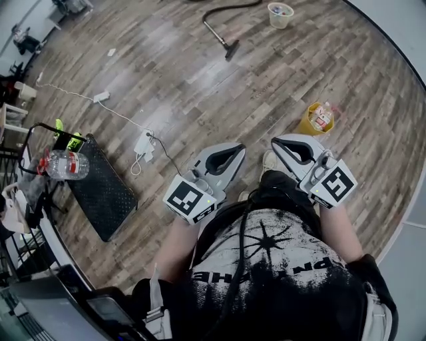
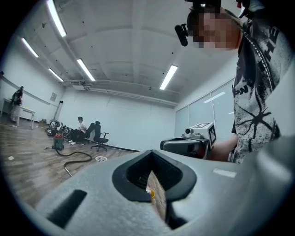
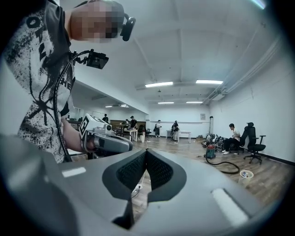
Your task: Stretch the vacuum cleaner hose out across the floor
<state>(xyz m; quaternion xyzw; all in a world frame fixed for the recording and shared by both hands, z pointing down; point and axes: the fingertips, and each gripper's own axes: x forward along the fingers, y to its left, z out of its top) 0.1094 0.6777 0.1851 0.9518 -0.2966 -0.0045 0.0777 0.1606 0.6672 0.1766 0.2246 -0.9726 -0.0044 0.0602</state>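
The black vacuum hose (image 1: 223, 13) curves over the wooden floor far ahead and ends in a floor nozzle (image 1: 231, 50). In the left gripper view the hose (image 2: 76, 159) runs from a red-topped vacuum cleaner (image 2: 58, 142). The right gripper view shows the same cleaner (image 3: 210, 151) and hose (image 3: 226, 167). My left gripper (image 1: 237, 149) and right gripper (image 1: 277, 141) hang side by side in front of my chest, far from the hose. Both are shut with nothing between the jaws.
A clear cup (image 1: 280, 14) stands near the hose. A yellow container (image 1: 318, 120) sits on the floor to the right. A white power strip with cable (image 1: 143, 143), a black mat (image 1: 100, 186) and a water bottle (image 1: 66, 163) lie at the left. People and office chairs are across the room.
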